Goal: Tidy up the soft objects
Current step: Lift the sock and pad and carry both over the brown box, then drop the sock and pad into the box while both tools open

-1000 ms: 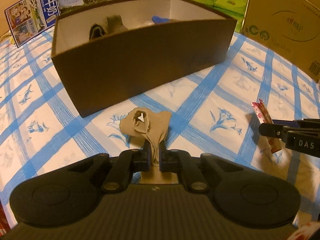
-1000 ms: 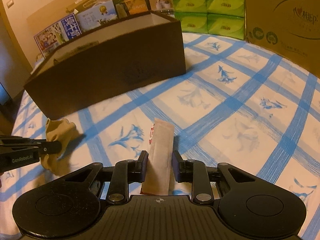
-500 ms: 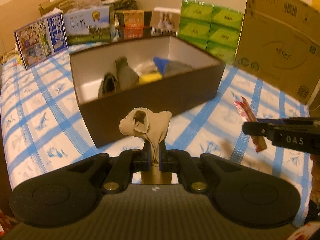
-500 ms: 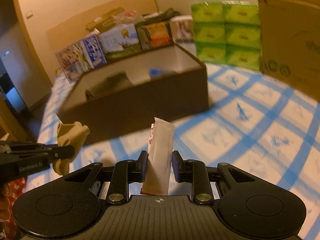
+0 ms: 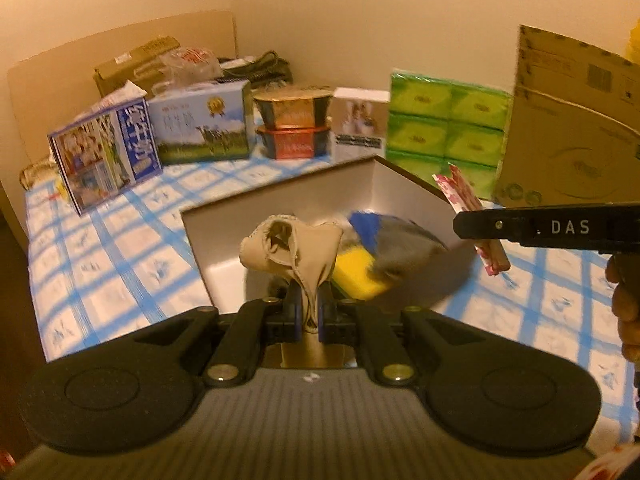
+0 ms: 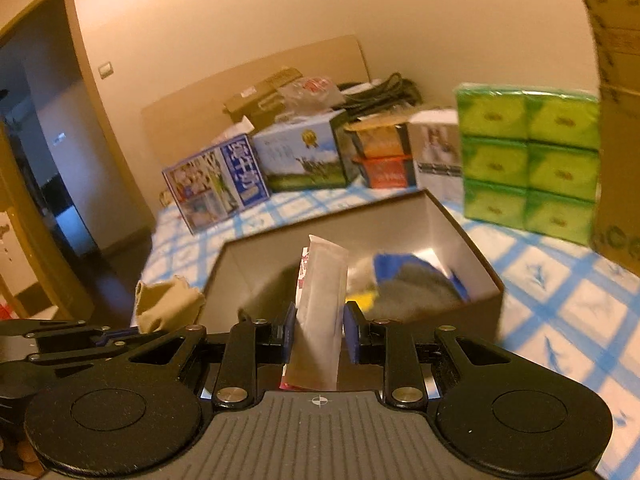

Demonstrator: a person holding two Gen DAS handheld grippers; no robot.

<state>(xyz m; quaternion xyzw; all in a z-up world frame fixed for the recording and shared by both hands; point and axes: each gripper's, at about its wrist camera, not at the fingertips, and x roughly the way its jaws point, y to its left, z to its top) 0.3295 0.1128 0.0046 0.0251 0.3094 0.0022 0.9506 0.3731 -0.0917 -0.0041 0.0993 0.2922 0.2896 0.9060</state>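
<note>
Two grippers, raised side by side, tipped down toward box (image 5: 224,248). Left gripper (image 5: 309,314): pinched tight on tan sock (image 5: 294,248), bunched above fingertips. Right gripper (image 6: 319,336): clamped on upright packet (image 6: 322,304). Beyond, in box: yellow sponge (image 5: 356,274), blue-grey cloth (image 5: 394,246).

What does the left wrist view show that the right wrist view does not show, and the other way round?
Only the left wrist view: a hand at the right edge, and the patterned face of the packet.

Only the right wrist view: a dark doorway and a wall switch.

Both: the brown box holding soft items, the beige cloth pinched in the left gripper, the packet clamped in the right gripper, and the green packs.
</note>
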